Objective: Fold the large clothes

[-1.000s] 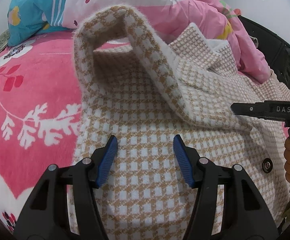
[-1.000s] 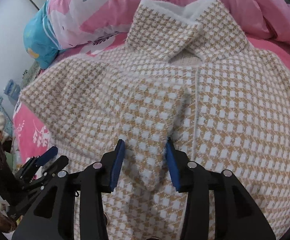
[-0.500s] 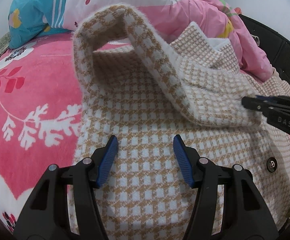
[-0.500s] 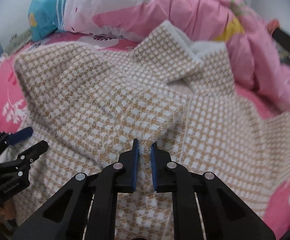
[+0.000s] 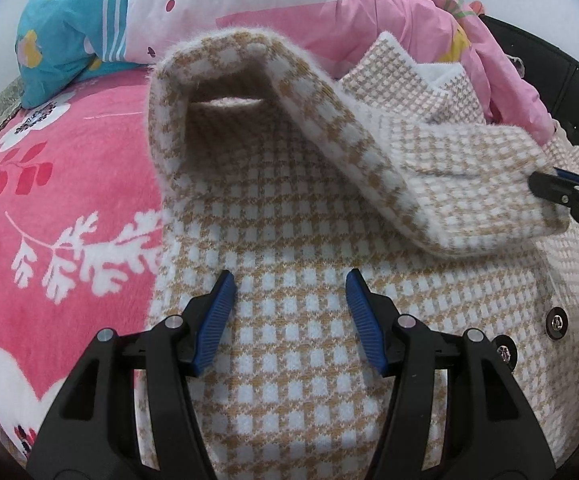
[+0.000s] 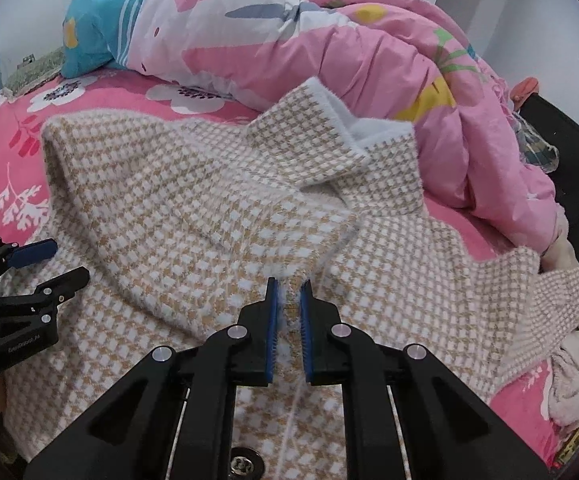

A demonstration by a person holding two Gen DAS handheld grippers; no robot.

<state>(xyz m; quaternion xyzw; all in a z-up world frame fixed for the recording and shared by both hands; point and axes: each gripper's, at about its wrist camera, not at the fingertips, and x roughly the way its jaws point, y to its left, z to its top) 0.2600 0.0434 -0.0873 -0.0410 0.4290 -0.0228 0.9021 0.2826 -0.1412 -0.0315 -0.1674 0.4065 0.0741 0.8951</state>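
Right tool now pinching sleeve cuff, lifting it off coat lying on bed; left tool hovering spread, empty. Sleeve fold-in starting.

Left tongs body, side face in the right wrist view: a small pale printed word, too blurred to read with any certainty.
Right tongs body, at the right edge of the left wrist view: one small pale mark, cut off by the frame edge, not legible.
Coat, bedding, wall: no readable text, number or sign.
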